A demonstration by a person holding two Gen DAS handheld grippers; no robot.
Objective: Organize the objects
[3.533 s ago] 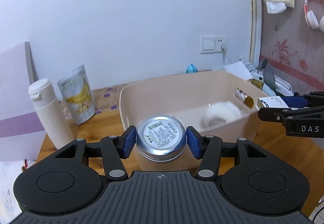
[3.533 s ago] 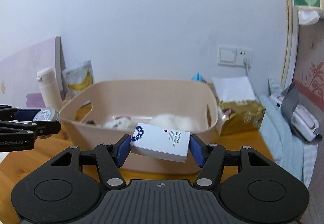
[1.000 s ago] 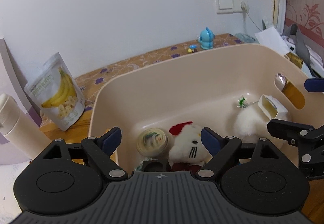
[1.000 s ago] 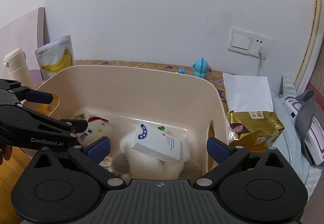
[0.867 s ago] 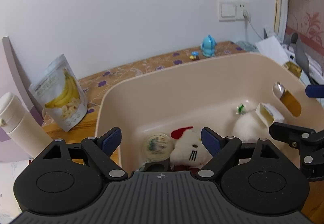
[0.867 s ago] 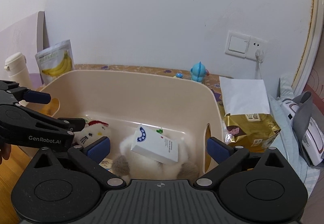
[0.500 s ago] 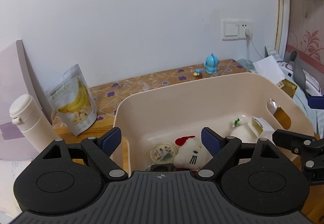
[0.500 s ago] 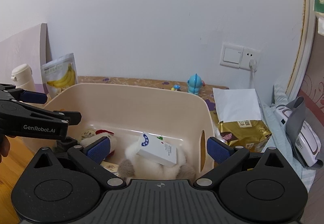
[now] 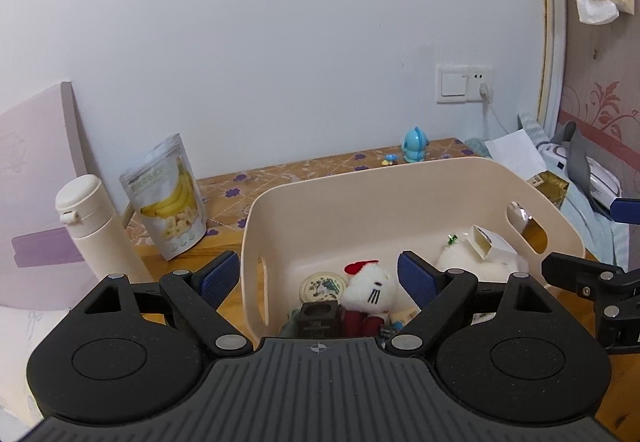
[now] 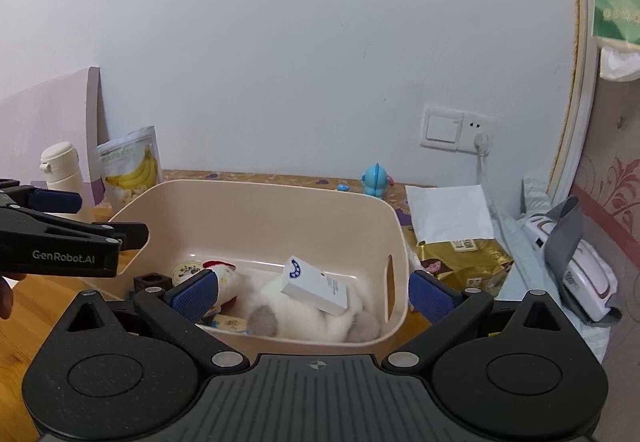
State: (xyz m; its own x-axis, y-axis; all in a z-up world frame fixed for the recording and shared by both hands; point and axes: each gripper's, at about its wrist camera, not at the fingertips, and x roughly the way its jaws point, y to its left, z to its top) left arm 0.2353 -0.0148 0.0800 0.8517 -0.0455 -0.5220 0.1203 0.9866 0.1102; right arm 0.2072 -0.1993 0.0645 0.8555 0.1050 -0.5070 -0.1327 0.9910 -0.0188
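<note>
A beige plastic bin (image 9: 360, 182) (image 10: 256, 202) stands on the wooden table. Inside lie a round tin (image 9: 323, 285) (image 10: 187, 269), a white plush cat with a red bow (image 9: 370, 288), a fluffy white plush (image 10: 304, 312) and a white box (image 10: 316, 284) (image 9: 486, 242) resting on that plush. My left gripper (image 9: 319, 278) hangs open over the bin's near left corner with nothing between its fingers. My right gripper (image 10: 312, 292) is open and empty above the bin's near edge. Each gripper shows at the side of the other view.
Left of the bin stand a cream bottle (image 9: 94, 230) and a banana-chip pouch (image 9: 168, 194). A small blue toy (image 9: 415, 140) sits by the wall under a socket. A gold packet (image 10: 456, 254), white paper and a grey-strapped device (image 10: 576, 262) lie right of the bin.
Both grippers have pulled back and up from the bin, still open and empty. The bin and its contents look smaller and lower in both views. The tin and box stay inside.
</note>
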